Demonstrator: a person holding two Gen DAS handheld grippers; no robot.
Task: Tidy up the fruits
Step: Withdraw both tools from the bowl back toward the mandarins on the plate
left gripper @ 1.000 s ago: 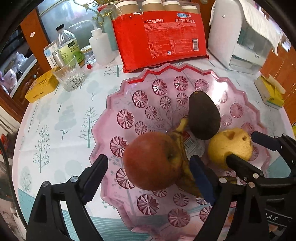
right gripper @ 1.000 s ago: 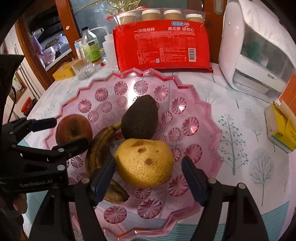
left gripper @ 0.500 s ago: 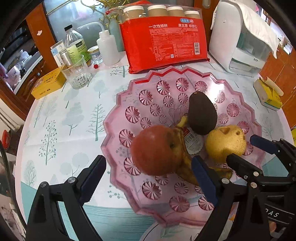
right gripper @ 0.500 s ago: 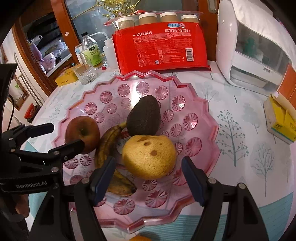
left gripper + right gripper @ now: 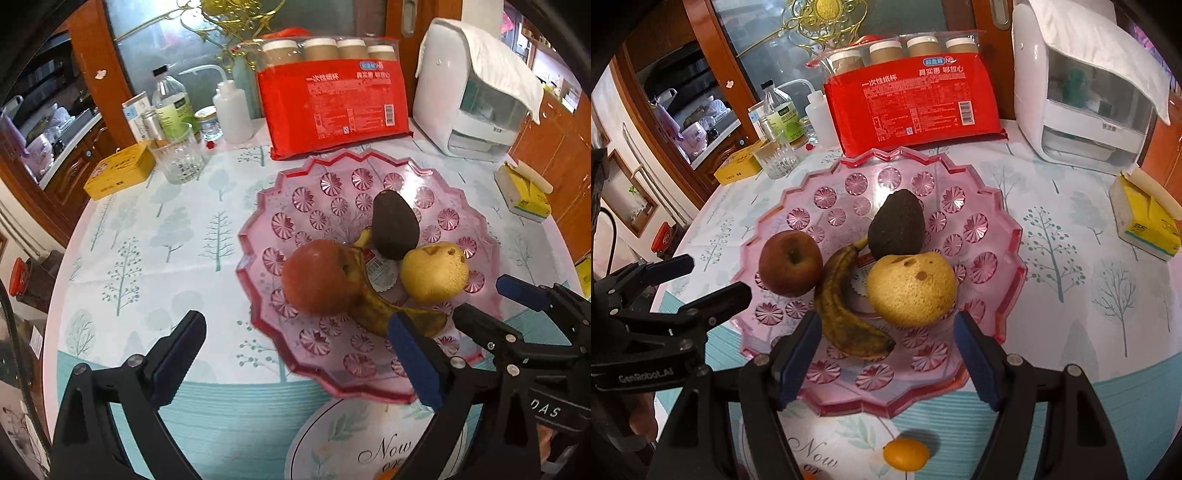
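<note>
A pink cut-glass plate holds a red apple, a spotted brown banana, a dark avocado and a yellow pear. My left gripper hovers at the plate's near-left rim, its jaws opening wide. Nothing is between them; the apple lies beyond the tips. My right gripper is open over the near rim. The pear sits just past its fingertips, untouched. A small orange fruit lies on the table below it.
Behind the plate lean a red pack of paper cups and a white appliance draped with a cloth. A glass tumbler, bottles and a yellow box stand at back left. A yellow tissue pack lies at right.
Both grippers have drawn back and upward from the fruit. The apple and pear, once between the fingers, now lie ahead of the tips. The left jaws have widened. The fruit stayed put.
</note>
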